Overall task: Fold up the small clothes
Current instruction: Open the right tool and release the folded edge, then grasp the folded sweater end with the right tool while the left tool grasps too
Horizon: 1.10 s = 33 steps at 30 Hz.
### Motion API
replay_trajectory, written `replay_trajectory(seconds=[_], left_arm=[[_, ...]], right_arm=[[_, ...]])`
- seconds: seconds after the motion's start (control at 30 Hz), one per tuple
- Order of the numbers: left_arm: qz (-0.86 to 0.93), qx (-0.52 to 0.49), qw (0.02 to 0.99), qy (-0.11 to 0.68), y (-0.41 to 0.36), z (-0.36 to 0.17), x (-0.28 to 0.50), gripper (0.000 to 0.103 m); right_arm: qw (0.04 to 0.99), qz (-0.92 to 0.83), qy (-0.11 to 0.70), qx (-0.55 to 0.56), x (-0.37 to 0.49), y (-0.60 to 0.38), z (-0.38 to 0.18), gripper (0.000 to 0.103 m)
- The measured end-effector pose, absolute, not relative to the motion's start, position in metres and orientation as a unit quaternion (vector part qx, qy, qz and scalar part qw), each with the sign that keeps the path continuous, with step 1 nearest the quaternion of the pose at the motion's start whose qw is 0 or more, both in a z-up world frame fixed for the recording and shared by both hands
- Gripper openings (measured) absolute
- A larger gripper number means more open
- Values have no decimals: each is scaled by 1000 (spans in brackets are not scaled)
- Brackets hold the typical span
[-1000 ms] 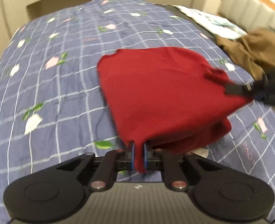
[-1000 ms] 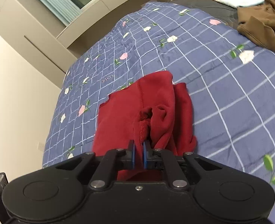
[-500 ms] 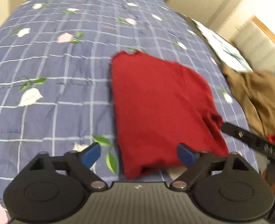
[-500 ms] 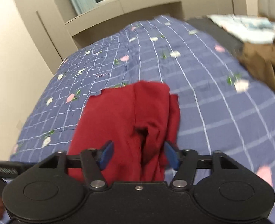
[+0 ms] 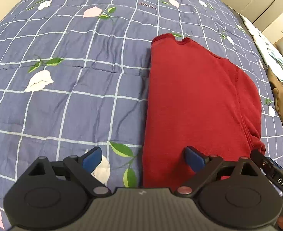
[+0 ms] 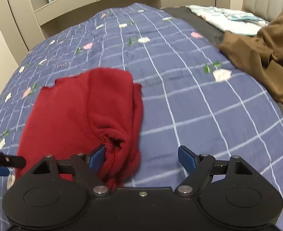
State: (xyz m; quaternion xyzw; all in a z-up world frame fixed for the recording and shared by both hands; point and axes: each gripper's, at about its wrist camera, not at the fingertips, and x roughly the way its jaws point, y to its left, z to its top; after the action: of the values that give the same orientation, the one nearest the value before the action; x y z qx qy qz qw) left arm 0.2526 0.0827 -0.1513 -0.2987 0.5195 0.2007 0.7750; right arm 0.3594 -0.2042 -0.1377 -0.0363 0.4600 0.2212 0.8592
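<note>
My left gripper (image 5: pixel 142 158) and right gripper (image 6: pixel 141 159) have just spread wide, releasing the folded red garment (image 5: pixel 195 100) (flat on the quilt (image 5: pixel 64 96))

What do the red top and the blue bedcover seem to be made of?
Red top: soft matte knit, probably cotton jersey; stitched seams, limp folds.
Blue bedcover: woven, lightly padded cloth, likely cotton or a blend; printed grid and flowers, puckered stitch lines.

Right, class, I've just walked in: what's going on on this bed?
A person with a gripper in each hand is folding small clothes on a quilt. A red garment lies folded on it. The left gripper and right gripper have just been opening and now stand open over the garment's near edge, no longer clamping it. A brown garment waits to the side.
</note>
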Motion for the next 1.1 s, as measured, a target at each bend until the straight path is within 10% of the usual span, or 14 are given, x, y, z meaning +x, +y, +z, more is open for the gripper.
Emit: replay_trajectory(seconds=[1.1], left_arm=[[219, -290, 769, 526, 94, -155, 285, 101]], right_arm=[[858, 240, 452, -41, 417, -173, -157, 86]])
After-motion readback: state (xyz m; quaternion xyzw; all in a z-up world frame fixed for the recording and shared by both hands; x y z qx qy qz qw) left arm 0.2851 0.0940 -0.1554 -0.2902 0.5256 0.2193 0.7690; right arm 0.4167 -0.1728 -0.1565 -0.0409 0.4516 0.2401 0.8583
